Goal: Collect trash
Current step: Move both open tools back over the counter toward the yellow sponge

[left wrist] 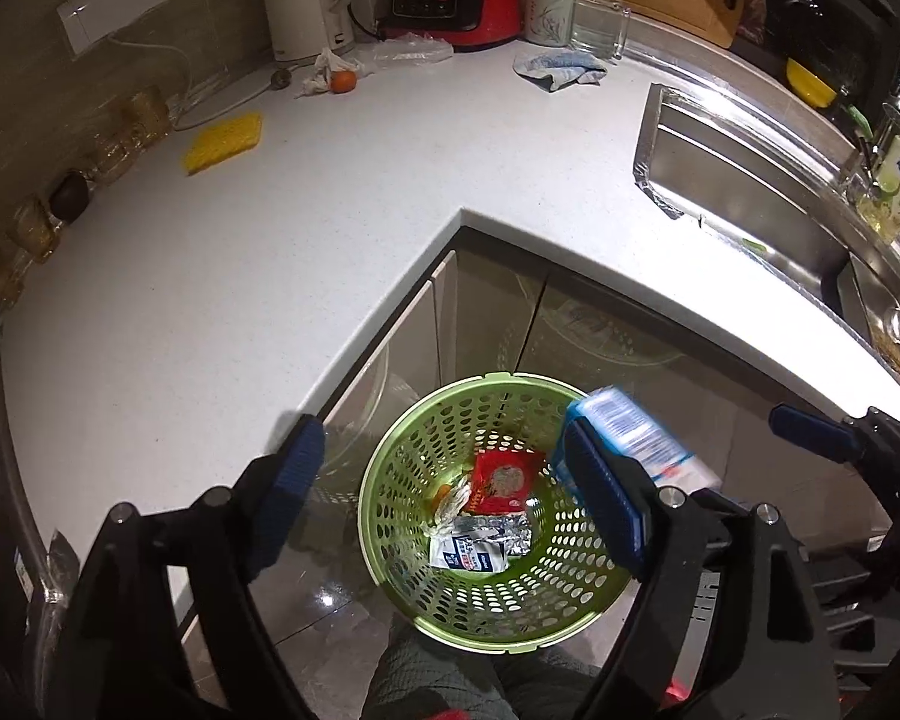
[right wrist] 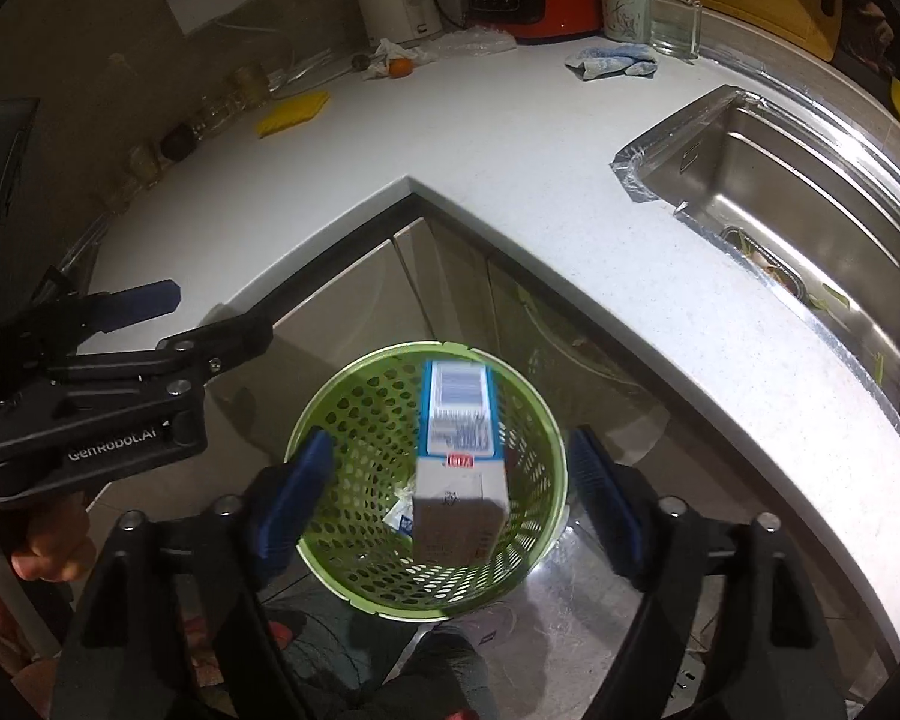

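While both grippers hang over the green basket (right wrist: 330,414), a blue-and-white carton (right wrist: 459,456) sits blurred in mid-air between the right gripper's (right wrist: 450,486) spread fingers, touching neither pad!

Below it, the basket on the floor by the counter corner holds a red packet (left wrist: 504,477), crumpled foil (left wrist: 498,531) and a white sachet (left wrist: 465,558). The left gripper (left wrist: 444,498) is wide apart too, nothing between its pads. Up on the white countertop (left wrist: 330,192), a yellow sponge (left wrist: 225,141), an orange (left wrist: 343,81) beside crumpled paper, and a blue cloth (left wrist: 561,69) near the sink (left wrist: 744,198).
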